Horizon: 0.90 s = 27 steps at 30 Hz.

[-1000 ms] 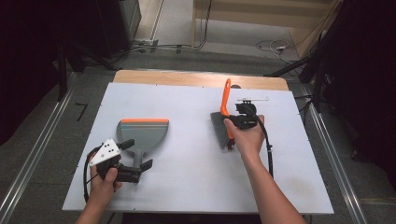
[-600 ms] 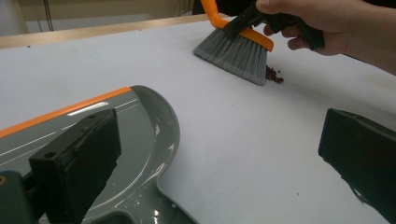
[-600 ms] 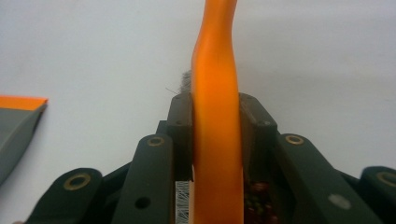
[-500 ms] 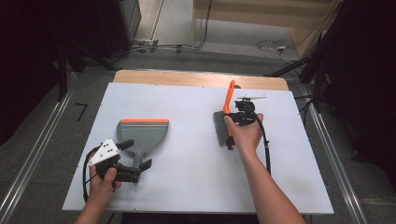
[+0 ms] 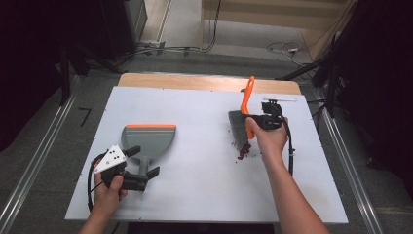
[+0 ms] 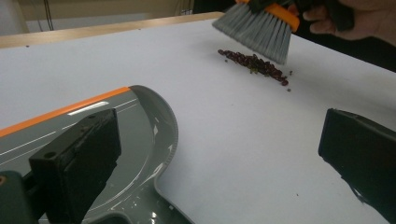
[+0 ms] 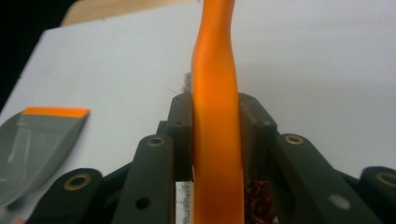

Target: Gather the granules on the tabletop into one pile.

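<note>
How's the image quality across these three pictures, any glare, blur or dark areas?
High view: the white table is evenly lit, the room around it falls into near black. Left gripper view: the near jaws are soft, bright streaks of glare lie on the grey dustpan, and the dark crumbs are fairly sharp. Right gripper view: the orange brush handle sits so close that it is blurred.

The brush (image 5: 242,122), clamped by its orange handle in the right gripper (image 5: 258,122), tipped from lying almost flat on the desk (image 5: 195,204) to standing more upright, its handle end rising toward the desk's far wooden edge. Its grey bristles swung out to the side facing the dustpan (image 5: 148,141), lifting off a small heap of dark red bits (image 5: 243,150), which came into sight just beside the bristles, nearer the person.
</note>
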{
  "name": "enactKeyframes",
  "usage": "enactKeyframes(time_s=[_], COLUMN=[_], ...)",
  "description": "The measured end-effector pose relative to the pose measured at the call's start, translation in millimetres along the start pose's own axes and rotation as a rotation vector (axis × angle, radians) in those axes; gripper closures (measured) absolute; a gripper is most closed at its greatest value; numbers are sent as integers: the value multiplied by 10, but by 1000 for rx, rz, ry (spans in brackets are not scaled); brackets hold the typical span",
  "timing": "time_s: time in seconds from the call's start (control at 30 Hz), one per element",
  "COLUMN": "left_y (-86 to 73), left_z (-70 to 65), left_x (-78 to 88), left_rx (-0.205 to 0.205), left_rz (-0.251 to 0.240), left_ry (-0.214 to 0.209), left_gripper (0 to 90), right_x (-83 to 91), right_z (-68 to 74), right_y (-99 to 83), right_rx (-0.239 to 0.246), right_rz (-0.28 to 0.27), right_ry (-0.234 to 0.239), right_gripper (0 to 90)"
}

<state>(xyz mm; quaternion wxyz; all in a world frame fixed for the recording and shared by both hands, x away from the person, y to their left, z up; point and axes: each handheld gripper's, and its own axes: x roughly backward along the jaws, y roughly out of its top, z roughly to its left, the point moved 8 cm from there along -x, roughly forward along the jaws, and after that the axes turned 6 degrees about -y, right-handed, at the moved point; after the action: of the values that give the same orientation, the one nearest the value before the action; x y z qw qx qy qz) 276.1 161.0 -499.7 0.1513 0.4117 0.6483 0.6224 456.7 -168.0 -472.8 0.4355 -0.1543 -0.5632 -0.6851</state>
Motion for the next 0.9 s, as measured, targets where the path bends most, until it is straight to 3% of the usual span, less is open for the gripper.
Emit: enactKeyframes(time_s=[0.07,0.1,0.2,0.23,0.27,0.33,0.4,0.47,0.63,0.7,0.9], left_y=[-1,-1,1,1,1,-1,-3,-6,-11,-12,-10], left_z=[3,4,4,4,5,11,18,20,21,23,7], left_x=[2,1,0,0,1,5,8,9,13,15,6], left_rx=[0,1,-2,-2,-2,-3,2,3,2,2,-1], left_rz=[0,1,2,2,2,2,1,1,2,2,3], left_ry=[0,-1,1,1,1,3,5,4,5,5,2], left_gripper=[0,0,0,0,0,0,0,0,0,0,0], right_x=[70,104,86,45,-16,-151,-281,-404,-568,-551,-435], right_z=[14,3,-16,-24,-32,-45,-50,-32,3,32,62], right_y=[117,200,368,403,426,440,389,344,176,131,-24], right_rx=[69,149,318,393,501,694,813,916,1035,1032,1071], right_rz=[-15,-25,-26,-25,-40,-44,-1,0,54,51,67], right_ry=[-11,-56,-90,-88,-92,-131,-159,-165,-133,-94,-55], right_gripper=[683,683,684,683,683,683,683,683,684,686,690])
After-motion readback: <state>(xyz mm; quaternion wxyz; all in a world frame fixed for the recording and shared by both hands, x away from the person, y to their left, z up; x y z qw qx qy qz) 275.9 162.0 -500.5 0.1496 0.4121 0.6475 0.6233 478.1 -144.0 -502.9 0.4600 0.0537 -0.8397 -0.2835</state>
